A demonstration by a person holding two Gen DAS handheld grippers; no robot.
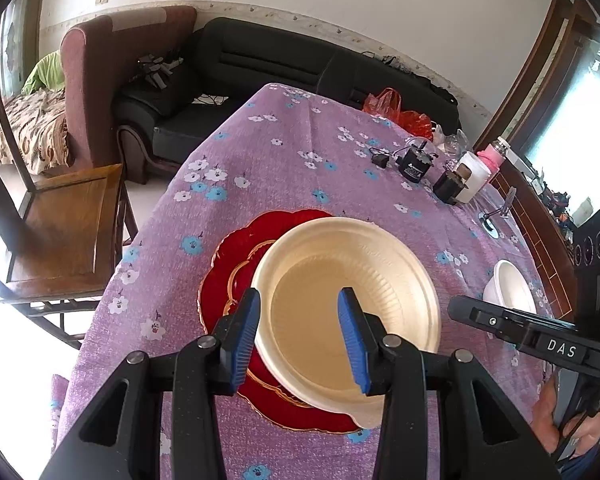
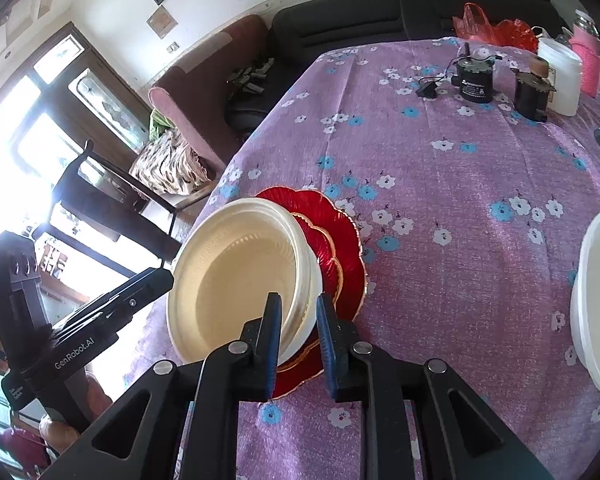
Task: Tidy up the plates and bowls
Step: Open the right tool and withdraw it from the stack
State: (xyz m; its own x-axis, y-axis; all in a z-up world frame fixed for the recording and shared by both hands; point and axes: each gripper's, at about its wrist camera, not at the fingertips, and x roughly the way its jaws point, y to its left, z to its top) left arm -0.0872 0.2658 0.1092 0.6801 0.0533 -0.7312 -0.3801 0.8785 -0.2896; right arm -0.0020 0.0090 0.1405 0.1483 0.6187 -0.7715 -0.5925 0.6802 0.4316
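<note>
A cream bowl (image 1: 348, 304) sits tilted on a red scalloped plate (image 1: 236, 276) on the purple floral tablecloth. My left gripper (image 1: 300, 308) is open, its fingers straddling the bowl's near left rim, one outside and one inside. In the right wrist view the cream bowl (image 2: 236, 276) leans on the red plate (image 2: 332, 240). My right gripper (image 2: 298, 312) straddles the bowl's near rim with its fingers close on either side; contact is unclear. A white bowl (image 1: 508, 284) stands at the right; the right wrist view also shows it (image 2: 598, 300).
Black motors (image 1: 416, 164), a white jar (image 1: 474, 176), a pink bottle (image 1: 494, 152) and a red bag (image 1: 388, 104) stand at the table's far right. A wooden chair (image 1: 60, 224) is at the left, a black sofa (image 1: 260, 60) behind.
</note>
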